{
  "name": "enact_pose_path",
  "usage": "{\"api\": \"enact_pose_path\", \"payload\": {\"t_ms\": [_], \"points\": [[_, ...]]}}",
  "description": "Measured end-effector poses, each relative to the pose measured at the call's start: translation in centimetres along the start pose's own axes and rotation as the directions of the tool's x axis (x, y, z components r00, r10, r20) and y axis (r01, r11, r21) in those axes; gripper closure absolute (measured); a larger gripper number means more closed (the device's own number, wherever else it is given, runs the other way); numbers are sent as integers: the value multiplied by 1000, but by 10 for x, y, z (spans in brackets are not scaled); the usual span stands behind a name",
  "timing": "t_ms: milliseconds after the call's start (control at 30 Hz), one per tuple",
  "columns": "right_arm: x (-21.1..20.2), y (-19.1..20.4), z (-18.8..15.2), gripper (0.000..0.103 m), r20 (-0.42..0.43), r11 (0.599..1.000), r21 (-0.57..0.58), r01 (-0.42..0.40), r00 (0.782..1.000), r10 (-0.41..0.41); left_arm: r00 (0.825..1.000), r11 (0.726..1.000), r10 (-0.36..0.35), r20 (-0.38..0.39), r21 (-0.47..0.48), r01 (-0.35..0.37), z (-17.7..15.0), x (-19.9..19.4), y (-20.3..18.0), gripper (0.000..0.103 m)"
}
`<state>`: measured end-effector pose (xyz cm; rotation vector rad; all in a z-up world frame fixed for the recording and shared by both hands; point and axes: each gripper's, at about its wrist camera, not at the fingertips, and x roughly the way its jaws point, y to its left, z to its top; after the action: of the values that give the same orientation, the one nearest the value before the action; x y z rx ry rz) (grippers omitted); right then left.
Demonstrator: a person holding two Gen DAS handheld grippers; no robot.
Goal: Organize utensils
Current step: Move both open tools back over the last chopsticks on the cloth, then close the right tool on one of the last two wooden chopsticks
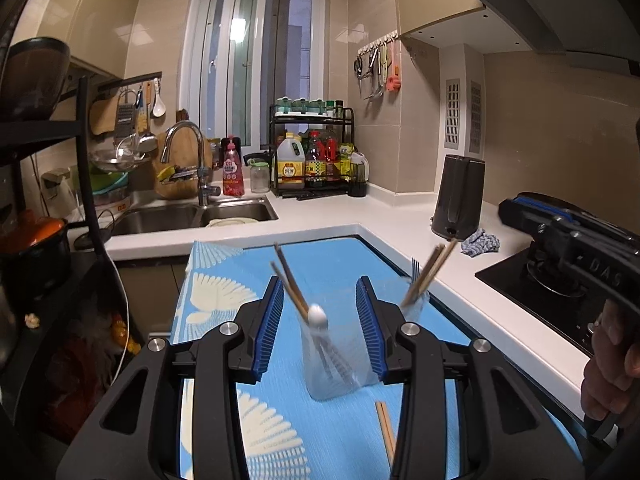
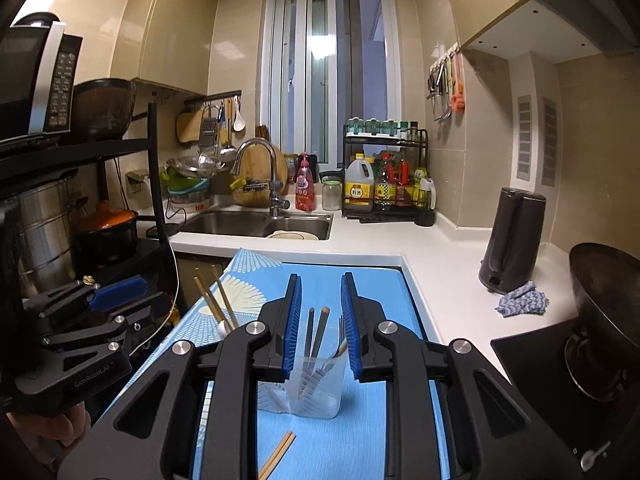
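On the blue mat that covers the table, two clear cups stand side by side, with a loose pair of chopsticks lying flat in front of them. Starting at the left, the left gripper has its fingers spread, pads off everything; the left cup stands between and just beyond them, blurred, holding a white spoon and two chopsticks that lean up and to the left. Nothing is pinched. To its right the right cup stands upright, between and just beyond the right gripper, whose fingers are parted a little less and also press on nothing. It holds a fork and two dark chopsticks, all handle-down, tips up, leaning slightly away. The loose chopsticks are the thing not yet sorted, I judge. They lie on the mat near the bottom edge of both views, below the fingers and closer to the person than either cup. In the right view their long axis runs from lower left up toward the right cup's base; in the left view they sit under the right-hand finger, running nearly straight away. They appear about central between the two grippers, perhaps slightly nearer the right one. Picking them up would call for dropping a gripper's nose down and back, and closing across the pair, not along it.
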<state>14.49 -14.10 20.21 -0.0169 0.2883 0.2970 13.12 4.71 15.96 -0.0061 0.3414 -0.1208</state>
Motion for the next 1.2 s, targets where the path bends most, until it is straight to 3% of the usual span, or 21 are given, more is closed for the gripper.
{"api": "enact_pose_path", "payload": {"t_ms": [300,533,633,733,1000,1200], "points": [[-43,7,-62,80,-22,999,27,26,999,-25,997,998,8,-77,-61,-13,-65,-25,-2,65],[-36,12,-150,80,-170,997,74,36,985,-23,988,995,37,-149,-84,-50,-125,-36,-6,65],[-32,16,-186,92,-240,993,114,34,971,-6,983,992,67,-172,-91,-84,-150,-44,-4,65],[-28,27,-212,92,-303,992,128,8,952,32,977,988,80,-196,-112,-103,-172,-50,-3,65],[-17,56,-231,89,-379,982,179,-65,916,130,968,985,113,-223,-106,-139,-196,-56,0,65],[-10,71,-236,88,-418,984,167,-63,899,129,968,983,124,-218,-107,-150,-200,-62,2,65]]}}
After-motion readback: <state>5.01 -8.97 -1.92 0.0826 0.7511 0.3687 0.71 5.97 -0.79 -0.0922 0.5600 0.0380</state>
